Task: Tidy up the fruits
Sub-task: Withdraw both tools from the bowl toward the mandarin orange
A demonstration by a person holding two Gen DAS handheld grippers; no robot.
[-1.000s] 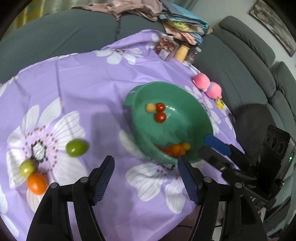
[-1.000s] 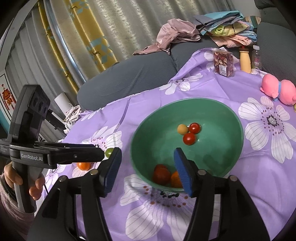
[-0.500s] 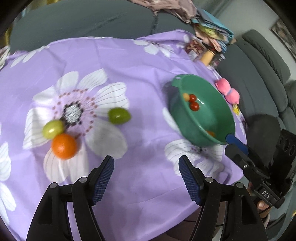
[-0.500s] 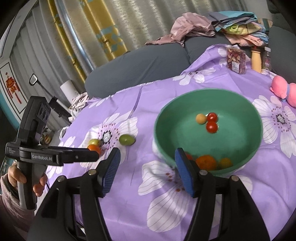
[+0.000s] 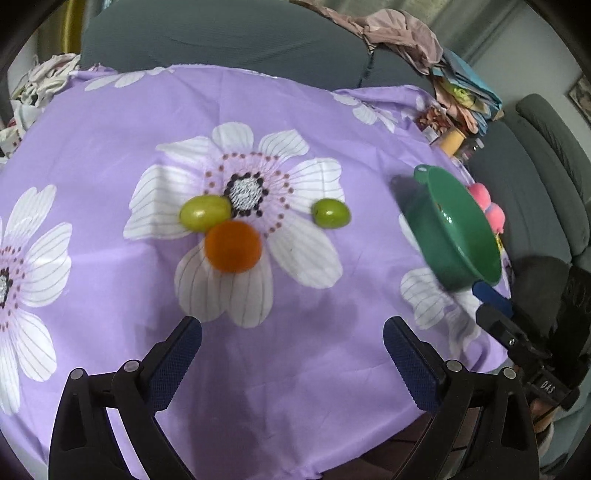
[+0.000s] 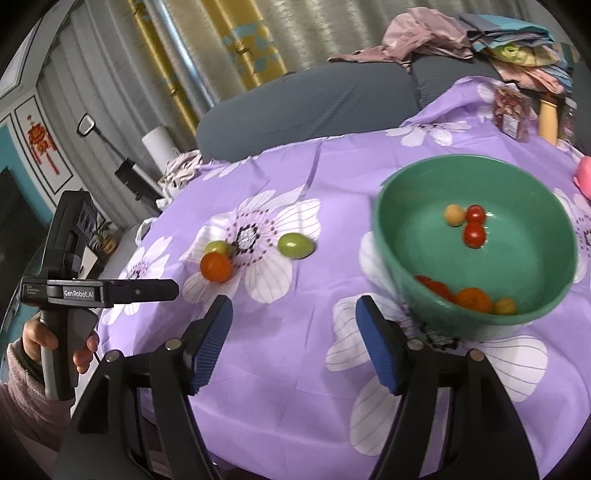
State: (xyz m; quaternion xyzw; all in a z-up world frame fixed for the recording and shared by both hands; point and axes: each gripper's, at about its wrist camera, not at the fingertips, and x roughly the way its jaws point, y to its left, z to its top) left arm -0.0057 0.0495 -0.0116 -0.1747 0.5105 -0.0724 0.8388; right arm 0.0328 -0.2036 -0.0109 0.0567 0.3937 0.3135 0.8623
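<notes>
An orange tomato lies on the purple flowered cloth, touching a yellow-green fruit. A second green fruit lies apart to their right. My left gripper is open and empty, just short of the tomato. The green bowl holds several small red, orange and yellow fruits. My right gripper is open and empty, near the bowl's left front. The three loose fruits also show in the right wrist view, the tomato nearest the left gripper.
A snack jar and a yellow bottle stand at the table's far edge. A pink plush toy lies behind the bowl. A grey sofa with piled clothes surrounds the table.
My left gripper has swung left, away from the bowl, and closed in on the three loose fruits. My right gripper has shifted left, so the bowl sits further right.
</notes>
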